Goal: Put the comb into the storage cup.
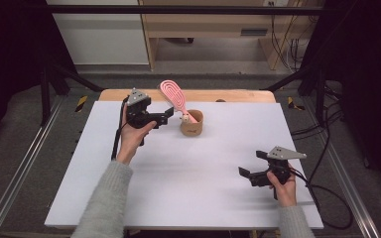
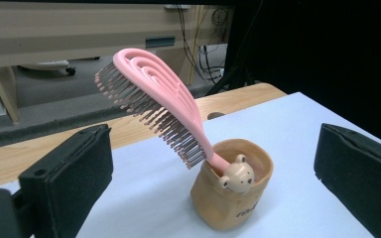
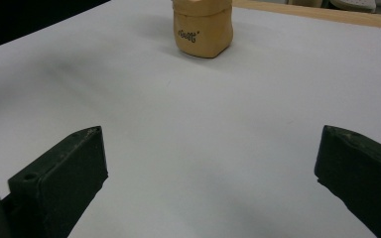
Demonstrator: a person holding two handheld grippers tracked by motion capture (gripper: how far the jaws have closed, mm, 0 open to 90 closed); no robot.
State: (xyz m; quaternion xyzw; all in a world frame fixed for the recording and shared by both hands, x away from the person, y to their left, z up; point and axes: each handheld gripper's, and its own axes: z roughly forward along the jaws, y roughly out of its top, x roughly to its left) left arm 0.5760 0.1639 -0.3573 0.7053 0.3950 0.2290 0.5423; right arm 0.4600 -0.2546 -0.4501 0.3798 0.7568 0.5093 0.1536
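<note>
A pink hairbrush (image 1: 172, 94) stands tilted in a small tan cup (image 1: 192, 125) at the far middle of the white table. Its bristled head leans up and to the left, out of the cup. My left gripper (image 1: 167, 116) hovers just left of the cup, open, with nothing between its jaws. In the left gripper view the hairbrush (image 2: 154, 104) and the cup (image 2: 228, 203) sit ahead between the wide-apart jaws, and a bear-shaped knob shows at the cup's rim. Near the front right, my right gripper (image 1: 252, 163) is open and holds nothing. It faces the cup (image 3: 203, 32) from afar.
The white board (image 1: 188, 188) covers a wooden table whose far edge (image 1: 238, 95) shows behind the cup. Dark frame bars and cables stand around the table, and a cable trails from each gripper.
</note>
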